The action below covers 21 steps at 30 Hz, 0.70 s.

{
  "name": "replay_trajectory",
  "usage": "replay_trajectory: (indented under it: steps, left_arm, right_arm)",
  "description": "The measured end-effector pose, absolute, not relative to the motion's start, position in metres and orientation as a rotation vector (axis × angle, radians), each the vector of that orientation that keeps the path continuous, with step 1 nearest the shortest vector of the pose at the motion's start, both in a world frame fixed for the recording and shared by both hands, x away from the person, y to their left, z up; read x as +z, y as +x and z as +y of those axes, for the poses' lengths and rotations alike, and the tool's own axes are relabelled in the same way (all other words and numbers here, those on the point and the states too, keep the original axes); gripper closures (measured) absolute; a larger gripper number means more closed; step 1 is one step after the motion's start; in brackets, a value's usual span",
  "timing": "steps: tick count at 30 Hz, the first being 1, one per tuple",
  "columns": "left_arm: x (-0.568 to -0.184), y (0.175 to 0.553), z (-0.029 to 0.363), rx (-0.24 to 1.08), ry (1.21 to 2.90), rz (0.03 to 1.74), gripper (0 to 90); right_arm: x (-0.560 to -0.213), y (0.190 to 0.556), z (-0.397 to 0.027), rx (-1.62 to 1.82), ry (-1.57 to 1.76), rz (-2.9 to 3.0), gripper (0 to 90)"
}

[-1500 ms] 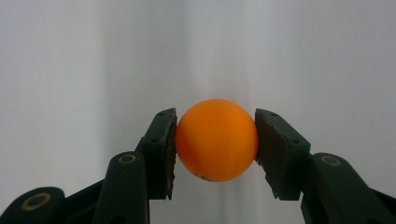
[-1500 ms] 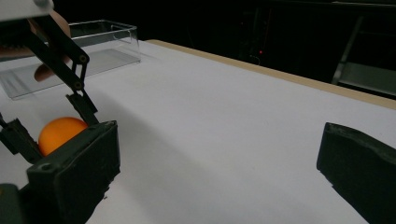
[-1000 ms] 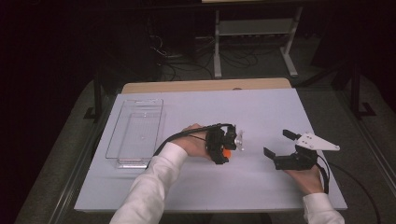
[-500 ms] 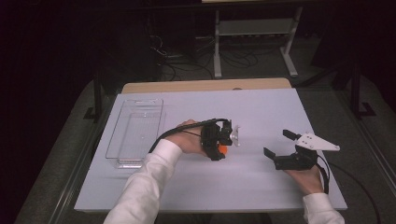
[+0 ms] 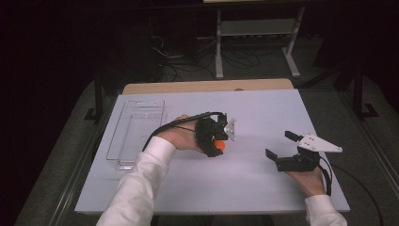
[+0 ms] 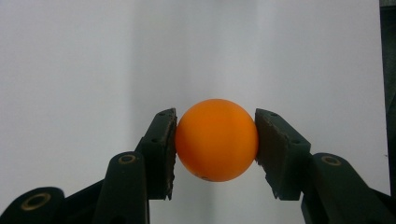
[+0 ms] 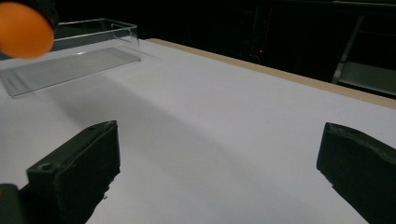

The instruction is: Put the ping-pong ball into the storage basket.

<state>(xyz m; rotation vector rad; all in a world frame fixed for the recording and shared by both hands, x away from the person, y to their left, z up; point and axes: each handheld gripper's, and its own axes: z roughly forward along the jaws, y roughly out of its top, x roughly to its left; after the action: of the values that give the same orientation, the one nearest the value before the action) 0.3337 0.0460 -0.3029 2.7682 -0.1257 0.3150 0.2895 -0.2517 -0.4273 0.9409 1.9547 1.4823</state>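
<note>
Table point(image 5: 244, 188): white, level. Clear tray point(image 5: 134, 132) at nine o'clock. Left gripper point(image 6: 215, 140) fingers clamp the orange ball point(image 6: 217, 139) mid-table, lifted. Right gripper point(image 7: 217, 177) gapes wide, empty. Risk: smooth ball squirting free under shallow pad contact.

Dark room, white-topped table point(image 5: 263, 188), grey floor point(image 5: 61, 165), pale metal rack point(image 5: 256, 28) behind, tangled cables point(image 5: 183, 61)

Bare white table point(image 5: 211, 188) lies open from 3 through 9 o'clock of the left gripper point(image 5: 217, 143), which grips an orange ball point(image 6: 216, 139). A clear tray point(image 5: 136, 132) blocks its 9 o'clock; the open-jawed right gripper point(image 5: 282, 148) stands well apart at 3 o'clock.
</note>
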Motion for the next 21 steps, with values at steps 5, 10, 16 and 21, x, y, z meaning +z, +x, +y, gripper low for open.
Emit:
replay_trajectory:
  steps: [5, 10, 16, 21]
  left_arm:
    - [-0.286, 0.333, 0.055, 0.343, 2.757, -0.11, 50.9]
    - [-0.277, 0.332, 0.061, 0.353, 2.748, -0.104, 50.9]
    - [-0.272, 0.331, 0.064, 0.361, 2.755, -0.108, 50.9]
    - [-0.266, 0.332, 0.068, 0.358, 2.767, -0.107, 50.9]
  right_arm:
    - [-0.427, 0.29, -0.251, 1.482, 0.938, 1.958, 0.0]
    - [-0.427, 0.29, -0.251, 1.477, 0.935, 1.96, 0.0]
    - [-0.427, 0.289, -0.251, 1.477, 0.936, 1.96, 0.0]
    - [-0.427, 0.289, -0.251, 1.476, 0.94, 1.962, 0.0]
